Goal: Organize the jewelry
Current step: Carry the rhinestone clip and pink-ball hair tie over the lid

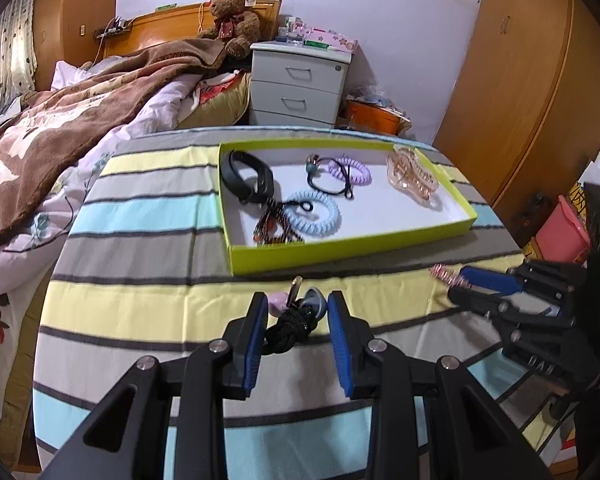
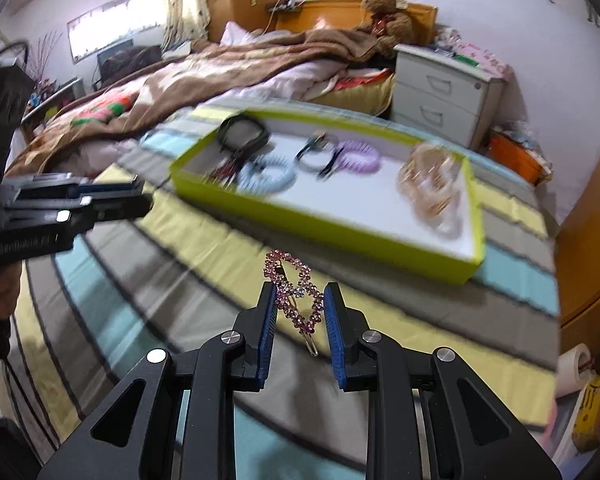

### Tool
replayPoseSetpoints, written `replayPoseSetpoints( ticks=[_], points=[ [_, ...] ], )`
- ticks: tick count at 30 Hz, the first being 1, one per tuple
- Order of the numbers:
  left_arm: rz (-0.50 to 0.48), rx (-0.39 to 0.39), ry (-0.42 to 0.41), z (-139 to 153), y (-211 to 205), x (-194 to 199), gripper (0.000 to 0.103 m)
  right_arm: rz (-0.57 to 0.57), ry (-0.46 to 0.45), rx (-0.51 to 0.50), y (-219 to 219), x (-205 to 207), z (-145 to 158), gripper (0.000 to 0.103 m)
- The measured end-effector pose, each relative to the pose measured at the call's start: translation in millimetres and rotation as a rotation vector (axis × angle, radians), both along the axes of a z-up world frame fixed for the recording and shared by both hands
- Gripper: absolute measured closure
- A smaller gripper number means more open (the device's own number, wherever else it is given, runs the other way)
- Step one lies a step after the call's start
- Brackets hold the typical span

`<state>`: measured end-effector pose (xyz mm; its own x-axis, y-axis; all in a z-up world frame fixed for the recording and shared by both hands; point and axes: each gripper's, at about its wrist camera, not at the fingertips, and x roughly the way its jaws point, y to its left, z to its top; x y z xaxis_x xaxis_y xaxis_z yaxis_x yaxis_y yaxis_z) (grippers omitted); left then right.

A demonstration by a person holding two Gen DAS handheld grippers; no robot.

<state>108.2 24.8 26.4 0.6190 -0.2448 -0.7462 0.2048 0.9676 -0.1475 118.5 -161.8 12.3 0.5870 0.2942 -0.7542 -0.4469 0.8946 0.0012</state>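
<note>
Your right gripper (image 2: 299, 316) is clamped on the pink clip (image 2: 296, 300), which sits tilted between the pads with its flowered end sticking out past the fingertips and its metal tail hanging back toward you. That hold looks thin: the pads seem to catch only the beaded edges, so a quick swing toward the tray (image 2: 474, 216) could twist the clip loose and drop it onto the striped cloth (image 2: 148, 320).

Your left gripper (image 1: 298, 320) holds a black hair tie (image 1: 290, 328) with pale charms just in front of the tray's near wall. The tie presses against one pad; whether the other pad touches it, I cannot tell, so count that grip as uncertain. Its loose cord could snag on the wall as you lift over.

The tray already holds a black band (image 1: 246, 174), coil ties and a claw clip (image 1: 410, 176). Set things down in bare spots, or they will tangle. Your grippers are near each other; keep them from colliding.
</note>
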Motion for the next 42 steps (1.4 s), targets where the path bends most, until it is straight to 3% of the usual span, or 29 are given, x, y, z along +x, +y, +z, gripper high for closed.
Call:
replayPoseSetpoints(
  ticks=[8,18,28,42],
  points=[
    [-0.029,-0.003,-0.037,17.5,-11.8,21.8,0.071,-0.080,-0.012,0.013,-14.8,50.9,21.1,0.078],
    [-0.022,-0.013,-0.023,17.2,-14.5,51.7,0.071,-0.070,0.045,-0.055,-0.5,104.5,3.0,0.078],
    [-0.015,-0.019,0.008,7.5,-16.4,71.3,0.071,-0.039,0.088,-0.108,9.5,122.1,-17.8,0.078],
    [-0.028,-0.021,0.038,-1.5,-31.4,104.1,0.071,-0.068,0.101,-0.125,7.1,129.5,-25.0,0.078]
  ],
)
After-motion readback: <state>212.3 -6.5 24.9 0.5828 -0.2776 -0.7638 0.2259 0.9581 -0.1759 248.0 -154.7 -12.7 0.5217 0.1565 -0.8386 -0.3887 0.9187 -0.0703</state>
